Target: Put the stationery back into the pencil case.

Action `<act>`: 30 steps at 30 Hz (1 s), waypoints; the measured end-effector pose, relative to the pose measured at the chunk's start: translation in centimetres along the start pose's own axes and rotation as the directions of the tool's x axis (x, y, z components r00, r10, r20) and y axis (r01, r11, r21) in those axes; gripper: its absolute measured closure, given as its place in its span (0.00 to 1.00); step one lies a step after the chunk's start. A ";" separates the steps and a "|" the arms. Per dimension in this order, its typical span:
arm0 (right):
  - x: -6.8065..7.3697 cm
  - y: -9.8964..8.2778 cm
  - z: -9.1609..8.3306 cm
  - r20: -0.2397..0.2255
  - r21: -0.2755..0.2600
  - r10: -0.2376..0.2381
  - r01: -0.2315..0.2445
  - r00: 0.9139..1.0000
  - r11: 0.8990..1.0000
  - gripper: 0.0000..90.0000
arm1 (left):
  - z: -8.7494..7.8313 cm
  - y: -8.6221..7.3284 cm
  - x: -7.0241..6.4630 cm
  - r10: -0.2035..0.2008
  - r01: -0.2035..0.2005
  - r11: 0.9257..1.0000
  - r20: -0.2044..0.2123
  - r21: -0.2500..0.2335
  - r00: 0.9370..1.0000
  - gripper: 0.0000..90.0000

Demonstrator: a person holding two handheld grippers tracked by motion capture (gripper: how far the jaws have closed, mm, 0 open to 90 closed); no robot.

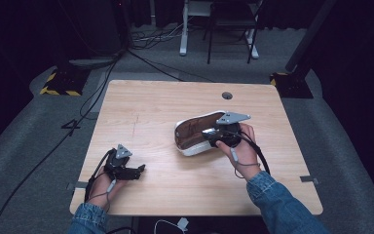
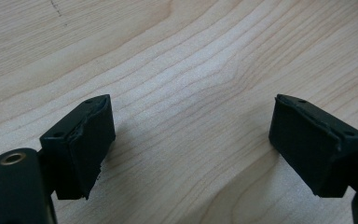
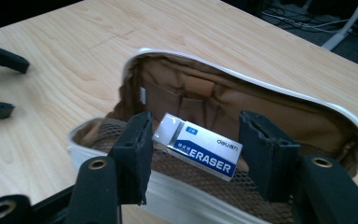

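Grey carpet floor [image 1: 24,146], dark surroundings; perhaps a chair [image 1: 231,24] beyond the wooden table [image 1: 151,105].

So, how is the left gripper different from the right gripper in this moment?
The left gripper rests low near the table's front left edge, while the right gripper is at the open pencil case. The left gripper's open jaws have bare wood between them; the right gripper's open jaws have a white and blue eraser between them, inside the case. Both are black, two-jawed and hand-held.
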State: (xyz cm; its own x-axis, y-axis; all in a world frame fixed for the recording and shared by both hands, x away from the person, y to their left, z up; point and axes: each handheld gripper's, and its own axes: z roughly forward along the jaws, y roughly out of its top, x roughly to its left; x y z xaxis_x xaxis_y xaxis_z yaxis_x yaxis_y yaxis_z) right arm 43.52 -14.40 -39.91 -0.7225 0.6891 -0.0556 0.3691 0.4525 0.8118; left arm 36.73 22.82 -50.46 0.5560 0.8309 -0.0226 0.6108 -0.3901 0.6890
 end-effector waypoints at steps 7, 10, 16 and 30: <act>-1.3 0.3 1.4 0.046 0.048 -0.011 0.009 0.999 0.999 0.52 | 0.0 0.0 0.0 -0.001 0.001 1.000 0.000 0.001 1.000 0.16; -1.5 0.3 2.0 0.053 0.072 -0.010 0.006 0.999 0.997 0.52 | 0.0 0.0 0.0 0.000 0.000 1.000 -0.001 0.000 1.000 0.16; -2.1 0.2 3.3 0.069 0.108 0.005 -0.012 0.998 0.994 0.52 | 0.0 0.0 0.0 -0.001 0.001 1.000 0.000 0.001 1.000 0.16; -2.7 0.0 4.9 0.061 0.145 0.085 -0.093 0.995 0.985 0.52 | 0.0 0.0 0.0 -0.001 0.001 1.000 0.000 0.001 1.000 0.16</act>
State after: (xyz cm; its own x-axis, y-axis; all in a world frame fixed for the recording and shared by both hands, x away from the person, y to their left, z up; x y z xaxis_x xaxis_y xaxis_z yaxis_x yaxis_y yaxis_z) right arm 48.37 -13.53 -42.66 -0.6514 0.7584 -0.0222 0.5155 0.4638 0.7205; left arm 36.72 22.82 -50.46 0.5555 0.8312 -0.0234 0.6118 -0.3896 0.6884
